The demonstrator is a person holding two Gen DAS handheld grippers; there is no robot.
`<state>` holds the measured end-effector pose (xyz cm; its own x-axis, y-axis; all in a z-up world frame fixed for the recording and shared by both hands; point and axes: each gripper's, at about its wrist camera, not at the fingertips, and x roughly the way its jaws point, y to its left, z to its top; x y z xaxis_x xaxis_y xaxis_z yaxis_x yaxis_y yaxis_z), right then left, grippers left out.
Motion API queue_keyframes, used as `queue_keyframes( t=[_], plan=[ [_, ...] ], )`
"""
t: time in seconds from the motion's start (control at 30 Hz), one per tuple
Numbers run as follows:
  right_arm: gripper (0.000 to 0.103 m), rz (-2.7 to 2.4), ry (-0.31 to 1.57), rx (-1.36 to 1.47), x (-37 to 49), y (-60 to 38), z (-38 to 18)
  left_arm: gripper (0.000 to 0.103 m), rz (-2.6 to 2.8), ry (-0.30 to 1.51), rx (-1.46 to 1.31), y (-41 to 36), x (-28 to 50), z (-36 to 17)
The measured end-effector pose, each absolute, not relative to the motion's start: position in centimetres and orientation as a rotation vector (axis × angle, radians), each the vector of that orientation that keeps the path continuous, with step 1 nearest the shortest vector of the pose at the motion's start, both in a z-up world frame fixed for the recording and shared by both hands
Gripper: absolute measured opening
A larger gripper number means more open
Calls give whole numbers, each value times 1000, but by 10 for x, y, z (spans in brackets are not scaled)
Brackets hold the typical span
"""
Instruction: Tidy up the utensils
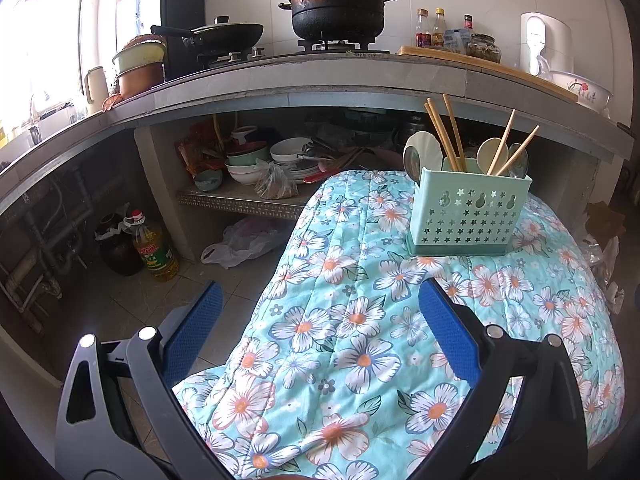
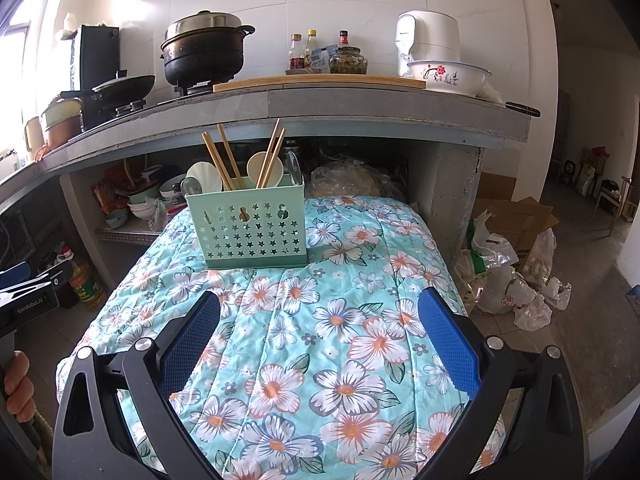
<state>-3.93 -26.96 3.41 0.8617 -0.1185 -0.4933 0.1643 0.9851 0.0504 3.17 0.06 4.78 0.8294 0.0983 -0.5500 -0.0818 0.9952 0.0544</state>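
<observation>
Left gripper (image 1: 320,336) released, jaws wide apart, nothing between them, low in frame over floral quilted cloth (image 1: 360,320) covering desk. Right gripper (image 2: 320,336) likewise released, empty, bottom centre of its view. Mint-green utensil holder (image 2: 249,228) with star cutouts stands upright on cloth, centre-left in right wrist view, right of centre in left wrist view. Inside holder: wooden chopsticks (image 2: 224,162), pale spoons (image 2: 259,166), metal spoon (image 1: 411,161). Black pot (image 2: 204,56) on stove at upper left.
</observation>
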Motion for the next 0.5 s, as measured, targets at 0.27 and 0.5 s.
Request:
queue_keyframes(
  t=[0.27, 0.5],
  plan=[
    [96, -147, 511, 92, -39, -269, 35, 95, 95, 585, 29, 0, 31, 48],
    [96, -146, 510, 91, -39, -269, 35, 95, 96, 587, 28, 0, 31, 48]
  ],
)
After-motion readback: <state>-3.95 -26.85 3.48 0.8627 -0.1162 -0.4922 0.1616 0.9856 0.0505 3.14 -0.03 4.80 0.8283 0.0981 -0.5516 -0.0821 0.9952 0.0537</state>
